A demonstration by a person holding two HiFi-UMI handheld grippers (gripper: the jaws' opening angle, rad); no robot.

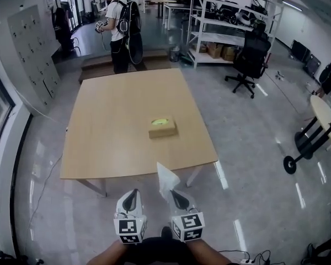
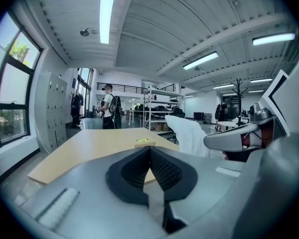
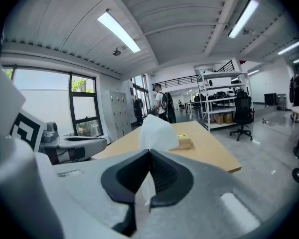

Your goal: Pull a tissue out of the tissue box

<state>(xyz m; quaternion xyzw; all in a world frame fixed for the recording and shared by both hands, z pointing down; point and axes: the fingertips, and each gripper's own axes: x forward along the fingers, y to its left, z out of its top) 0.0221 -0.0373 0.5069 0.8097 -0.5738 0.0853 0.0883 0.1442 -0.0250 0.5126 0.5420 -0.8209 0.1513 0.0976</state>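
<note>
The pulling looks done. The tissue (image 1: pixel 166 176) hangs free in the air, pinched in the closed jaws of the right gripper (image 1: pixel 175 196), well apart from the tissue box (image 1: pixel 162 128). The box sits on the wooden table (image 1: pixel 105 126), toward its near right part (a yellow-green patch shows at the top opening; I cannot tell whether another sheet pokes up there). The left gripper (image 1: pixel 132 199) is just beside the right one, its jaws pressed together with nothing between them.

Both grippers are off the table's near edge, over the floor (image 1: pixel 248 175). I'd judge little is left beyond setting the sheet down. There is plenty of room: the tabletop holds only the box, and the person (image 1: pixel 117 21) at the far end, the shelving (image 1: pixel 220 32) and the office chair (image 1: pixel 248 59) all stand well away.
</note>
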